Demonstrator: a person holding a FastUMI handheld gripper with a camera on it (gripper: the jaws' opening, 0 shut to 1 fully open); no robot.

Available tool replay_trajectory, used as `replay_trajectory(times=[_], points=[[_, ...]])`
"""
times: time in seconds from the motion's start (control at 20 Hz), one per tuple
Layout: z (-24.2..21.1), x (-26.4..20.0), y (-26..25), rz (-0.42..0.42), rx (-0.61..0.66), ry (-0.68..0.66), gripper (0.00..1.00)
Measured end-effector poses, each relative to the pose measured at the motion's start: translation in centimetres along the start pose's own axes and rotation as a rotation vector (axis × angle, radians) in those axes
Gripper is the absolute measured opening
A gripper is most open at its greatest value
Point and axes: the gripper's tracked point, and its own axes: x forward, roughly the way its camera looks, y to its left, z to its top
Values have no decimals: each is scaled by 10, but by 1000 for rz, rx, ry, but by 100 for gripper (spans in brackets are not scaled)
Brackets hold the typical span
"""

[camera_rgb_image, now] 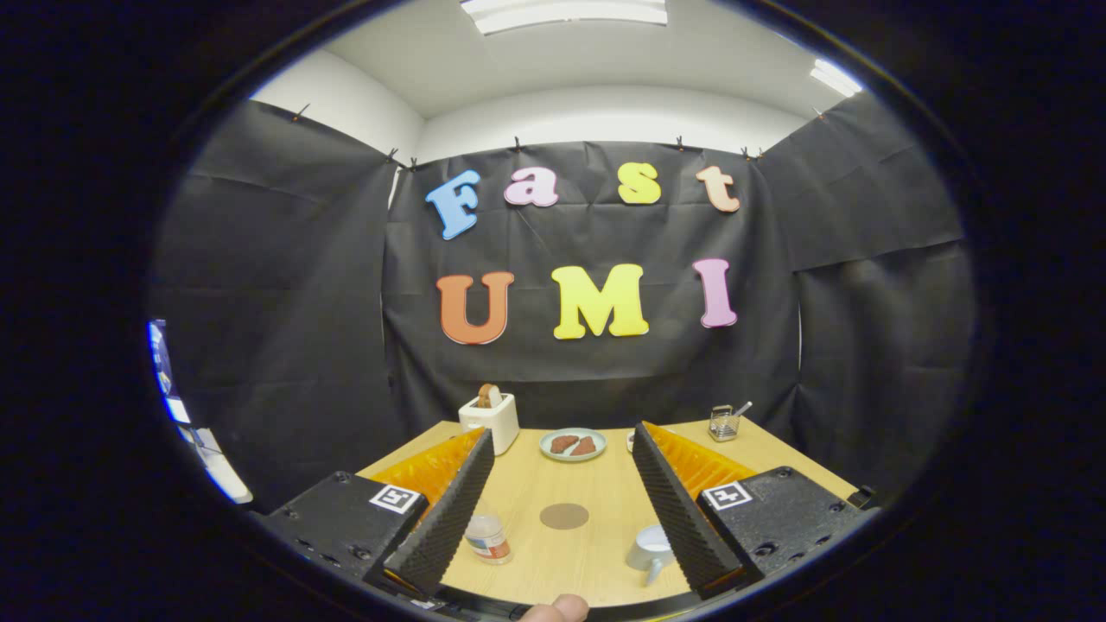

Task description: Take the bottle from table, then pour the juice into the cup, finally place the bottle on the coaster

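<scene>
Wooden tabletop (596,553) lay pale beneath the gripper (563,449), whose two fingers stood spread wide apart with nothing between them but bare table. Taking the round brown coaster (564,516) as the centre of the dial, the small juice bottle (489,537) stood upright at about eight o'clock, close beside the inner face of the left finger (449,510), though whether it touched could not be told. The cup (651,549), light grey with its handle turned toward the camera, sat at about four o'clock, just against the inner face of the right finger (678,510) and partly hidden by it. At twelve o'clock, well beyond the coaster and ahead of the fingertips, a pale plate (573,444) carried two brownish pieces of food. A white toaster (491,419) with a slice of bread (488,396) standing in its slot stood at about eleven o'clock, just past the left fingertip. A small wire holder (724,422) with a utensil handle sticking out of it stood at about one o'clock, near the table's far corner. A fingertip (557,610) of the person showed at six o'clock, nearest the camera.
</scene>
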Motion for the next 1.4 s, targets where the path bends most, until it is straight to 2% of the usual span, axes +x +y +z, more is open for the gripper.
replay_trajectory(times=[0.35,0.6,1.1,1.4], points=[[-3,-2,8,0,-15,-2,100],[-12,2,32,-1,-29,-17,100],[-75,29,84,18,-36,22,100],[-116,47,104,23,17,36,100]])
